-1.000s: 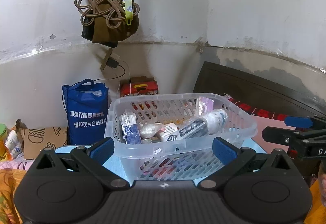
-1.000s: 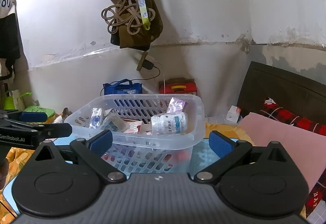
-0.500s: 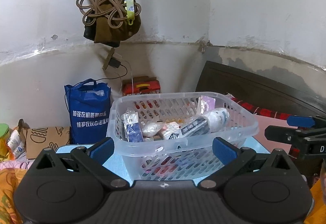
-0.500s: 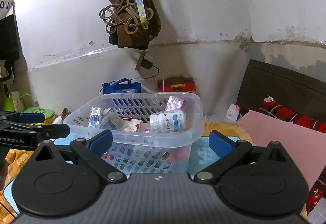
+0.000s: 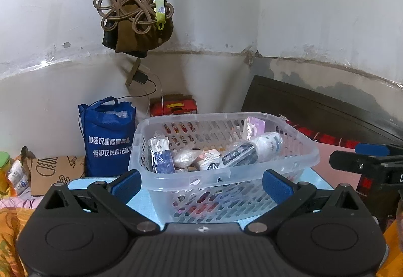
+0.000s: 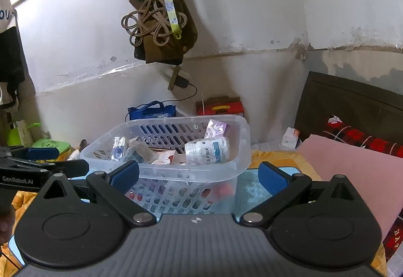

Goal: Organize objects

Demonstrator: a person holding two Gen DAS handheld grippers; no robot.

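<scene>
Fingers (image 5: 127,182) of left gripper (image 5: 202,182) spread wide, gripping nothing; same for right gripper (image 6: 199,175). Clear basket (image 5: 226,173) just ahead between both pairs of fingers, white bottle (image 6: 207,150) lying inside among packets.

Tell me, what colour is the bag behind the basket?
Blue bag with white lettering, clearest in the left wrist view.

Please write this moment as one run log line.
left tool: open, empty | right tool: open, empty | clear perforated plastic basket: on light blue table, holds white round bottle
</scene>
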